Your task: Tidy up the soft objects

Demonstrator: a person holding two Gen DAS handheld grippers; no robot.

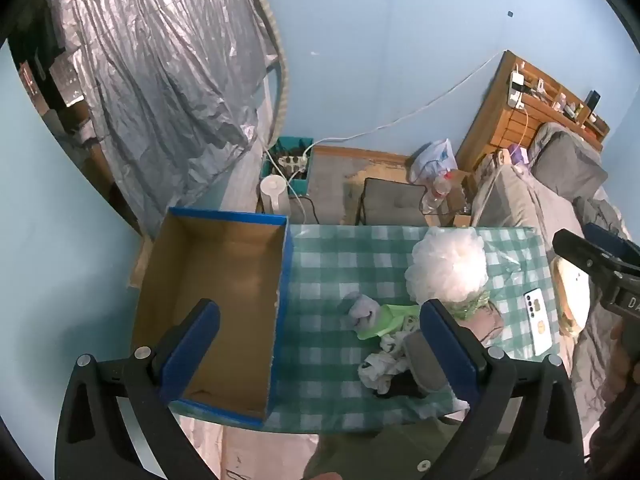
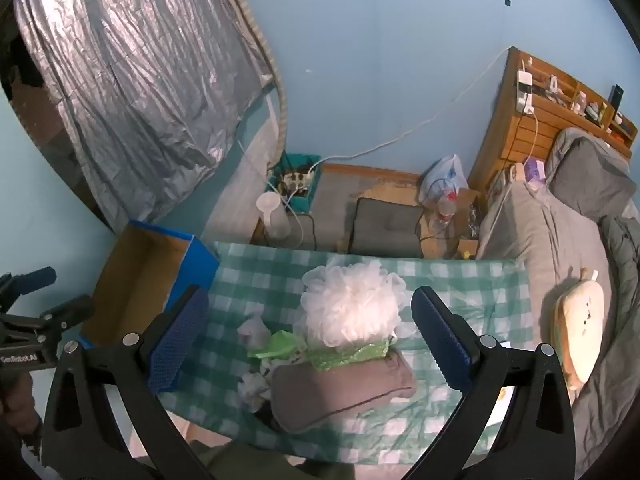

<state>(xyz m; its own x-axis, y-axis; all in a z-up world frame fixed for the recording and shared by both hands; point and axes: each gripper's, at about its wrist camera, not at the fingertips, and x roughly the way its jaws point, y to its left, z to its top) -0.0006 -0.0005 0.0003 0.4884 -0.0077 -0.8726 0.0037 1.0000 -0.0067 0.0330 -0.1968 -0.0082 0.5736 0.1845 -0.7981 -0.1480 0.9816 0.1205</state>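
Blue walls close off the far side of the room, and a silver crinkled curtain (image 1: 160,80) hangs at the far left. Nearer you, a table under a green-and-white checked cloth (image 1: 332,268) carries the work.

At the table's left end stands your open cardboard box with a blue rim (image 1: 224,280), nothing visible inside it. Your left gripper (image 1: 320,344) hangs above the near edge, its blue pads spread wide and released, gripping nothing; one finger sits over the box, the other over the pile.

Just right of the box, toward the middle of the cloth, lie the soft things in one heap: a small grey-lilac plush (image 1: 362,310), a green cloth (image 1: 384,320) touching it, patterned white fabric (image 1: 382,368) at the near side, a grey-brown pad (image 2: 344,392) lying flat, and a white mesh bath pouf (image 2: 352,308) at the far side, resting against a shiny green packet (image 2: 352,354).

Your right gripper (image 2: 308,336) is over that heap, fingers wide apart and clasping nothing, the pouf and pad between them in its view.

Farther right, a white phone (image 1: 538,324) lies near the cloth's right end. Beyond it a cream plush toy (image 2: 576,332) rests on the grey bed (image 2: 552,240), with a wooden headboard shelf (image 2: 540,120) at the far right.
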